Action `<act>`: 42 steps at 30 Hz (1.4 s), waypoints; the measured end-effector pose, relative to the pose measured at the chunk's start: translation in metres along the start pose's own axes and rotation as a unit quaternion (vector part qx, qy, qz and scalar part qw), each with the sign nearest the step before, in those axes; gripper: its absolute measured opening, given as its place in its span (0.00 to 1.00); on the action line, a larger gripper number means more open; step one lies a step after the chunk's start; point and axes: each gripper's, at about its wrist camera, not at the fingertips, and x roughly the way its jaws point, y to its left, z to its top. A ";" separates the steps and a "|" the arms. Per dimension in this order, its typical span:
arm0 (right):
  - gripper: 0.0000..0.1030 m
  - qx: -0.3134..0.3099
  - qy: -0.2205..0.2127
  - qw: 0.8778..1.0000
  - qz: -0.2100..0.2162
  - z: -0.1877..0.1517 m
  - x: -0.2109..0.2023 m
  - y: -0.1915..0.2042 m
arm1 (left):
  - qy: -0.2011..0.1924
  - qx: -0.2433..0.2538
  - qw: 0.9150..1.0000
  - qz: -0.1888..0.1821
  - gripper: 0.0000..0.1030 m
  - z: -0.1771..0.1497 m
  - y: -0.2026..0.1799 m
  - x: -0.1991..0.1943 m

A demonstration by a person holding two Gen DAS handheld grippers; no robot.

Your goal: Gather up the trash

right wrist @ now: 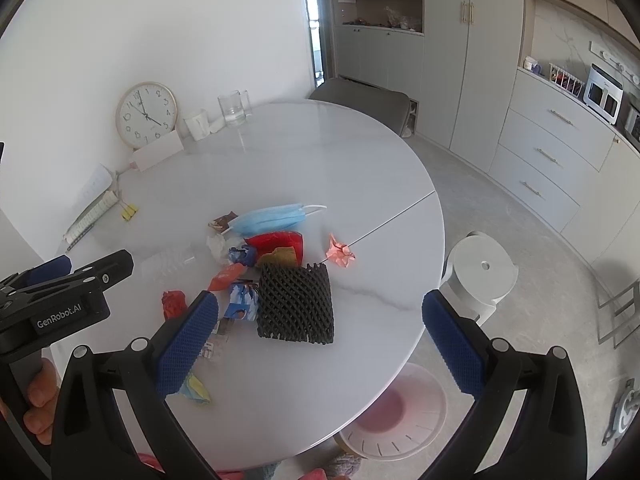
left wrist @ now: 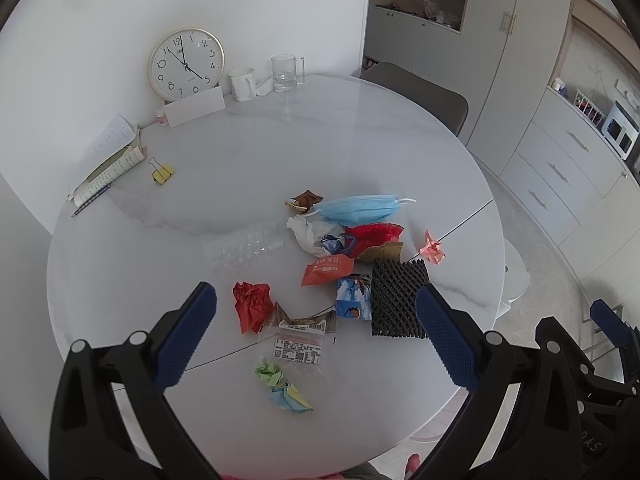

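Trash lies scattered on a round white marble table (left wrist: 280,152): a blue face mask (left wrist: 360,208), a black foam net (left wrist: 398,300), a red crumpled paper (left wrist: 251,304), an orange wrapper (left wrist: 326,272), a clear labelled wrapper (left wrist: 298,346), a pink paper ball (left wrist: 433,249) and green and blue paper scraps (left wrist: 280,386). My left gripper (left wrist: 316,336) is open and empty, above the near pile. My right gripper (right wrist: 320,340) is open and empty, above the black foam net (right wrist: 296,304) and the table's near edge. The mask (right wrist: 272,218) lies beyond.
A clock (left wrist: 186,65), a white mug (left wrist: 242,83), a glass mug (left wrist: 286,73), papers (left wrist: 110,156) and a yellow binder clip (left wrist: 162,172) stand at the table's far side. A pink-lined white bin (right wrist: 394,412) and a white stool (right wrist: 482,272) stand on the floor to the right.
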 end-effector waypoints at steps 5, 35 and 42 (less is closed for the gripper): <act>0.98 0.000 0.000 1.000 -0.001 0.000 -0.001 0.000 | -0.001 -0.001 1.000 0.001 0.93 0.000 -0.001 0.000; 0.98 -0.002 0.006 1.000 -0.002 0.000 0.001 0.001 | 0.005 -0.002 1.000 0.000 0.93 -0.002 0.005 0.000; 0.98 -0.002 0.006 1.000 -0.002 0.000 0.001 0.001 | 0.005 -0.004 1.000 0.002 0.93 -0.003 0.006 0.001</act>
